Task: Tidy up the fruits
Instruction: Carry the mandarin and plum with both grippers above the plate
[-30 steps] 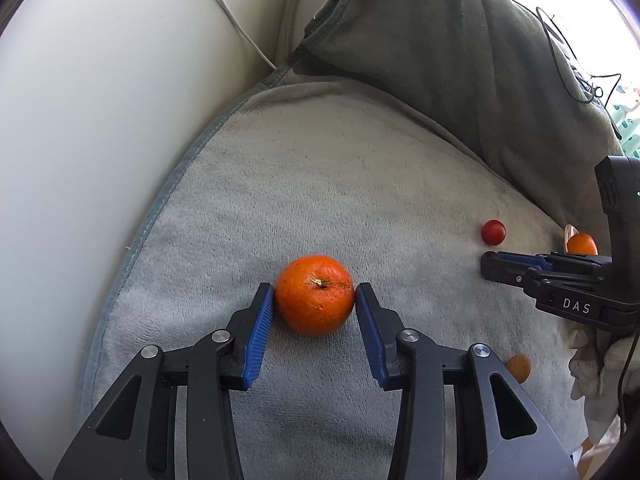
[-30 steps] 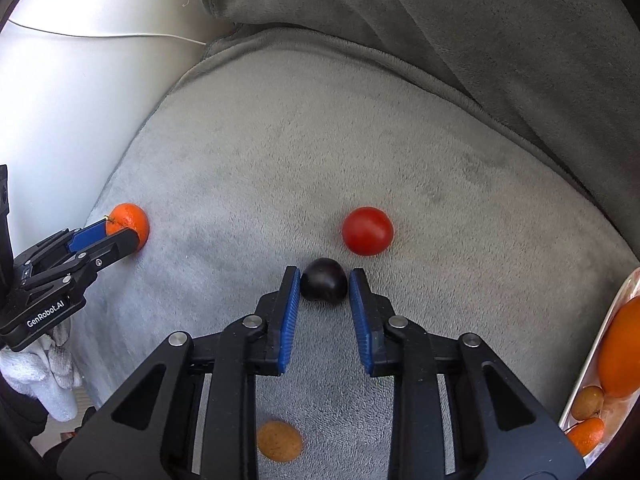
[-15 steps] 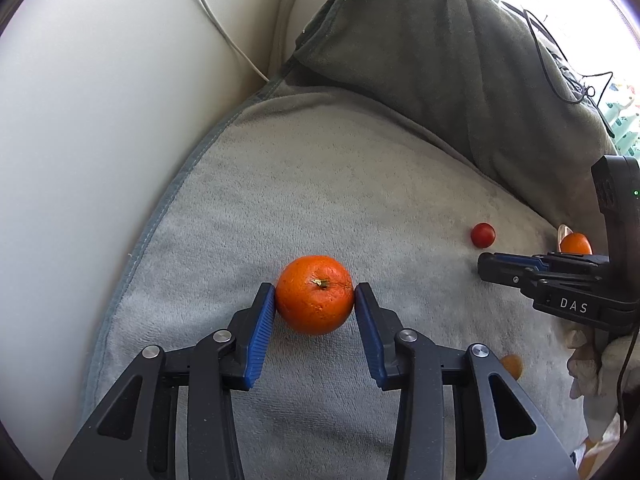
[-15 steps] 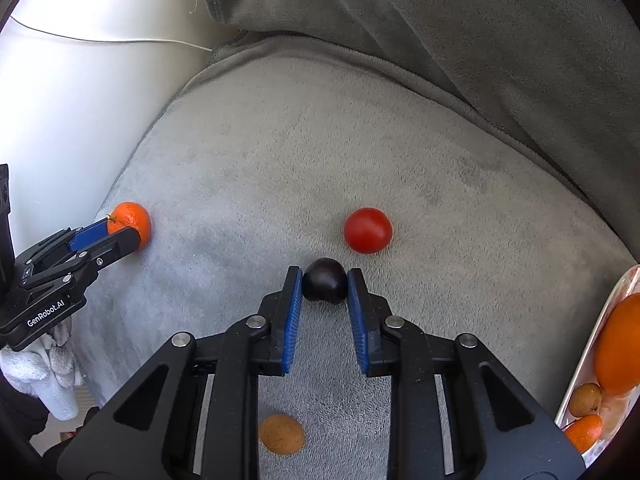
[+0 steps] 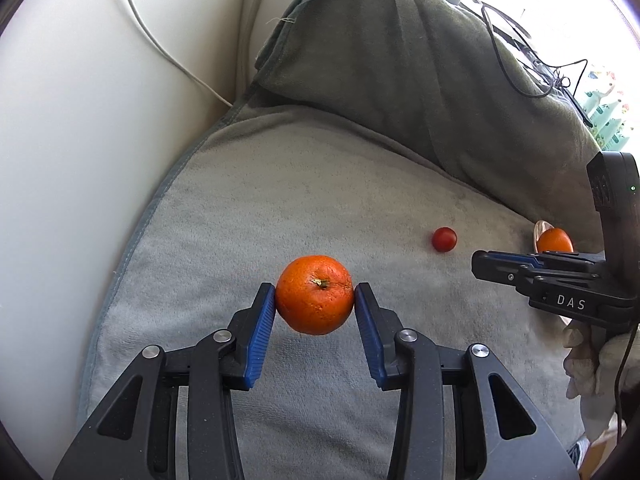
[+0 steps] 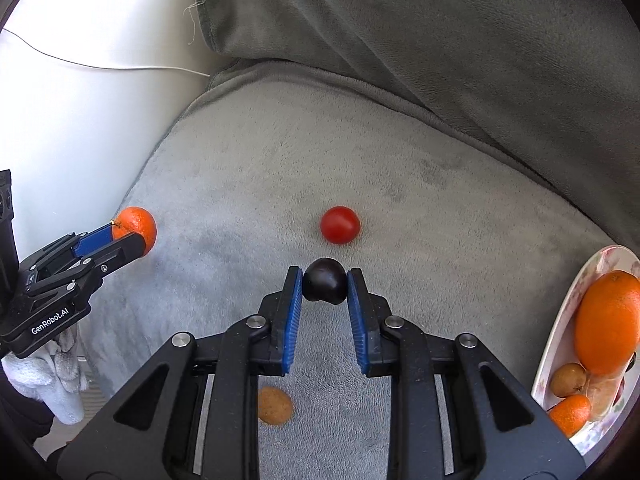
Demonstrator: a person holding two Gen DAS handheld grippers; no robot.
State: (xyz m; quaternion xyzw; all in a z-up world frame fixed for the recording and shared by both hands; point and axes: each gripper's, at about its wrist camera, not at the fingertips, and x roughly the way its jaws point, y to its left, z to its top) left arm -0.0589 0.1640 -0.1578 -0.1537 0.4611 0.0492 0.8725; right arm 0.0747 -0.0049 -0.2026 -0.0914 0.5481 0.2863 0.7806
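My left gripper [image 5: 315, 300] is shut on an orange tangerine [image 5: 315, 300] and holds it just above the grey blanket; both also show in the right wrist view, the gripper [image 6: 116, 240] and the tangerine [image 6: 138, 227]. My right gripper [image 6: 324, 282] is shut on a dark plum [image 6: 324, 281], lifted a little off the blanket. A red cherry tomato [image 6: 340, 225] lies just beyond it, also in the left wrist view [image 5: 444, 239]. A small brown fruit [image 6: 274, 405] lies below the right fingers. A white plate [image 6: 560, 320] at the right holds a large orange [image 6: 606, 322] and smaller fruits.
The grey blanket [image 5: 300, 184] covers a sofa seat. A darker grey cushion [image 6: 440, 20] stands behind. The white sofa arm [image 5: 80, 120] with a white cable [image 5: 160, 44] is at the left. Black cables [image 5: 520, 60] lie at the back right.
Both grippers have risen: the tangerine and the plum now hang slightly above the blanket. The right gripper's fingers closed tighter on the plum. The plate shows more in the right wrist view.
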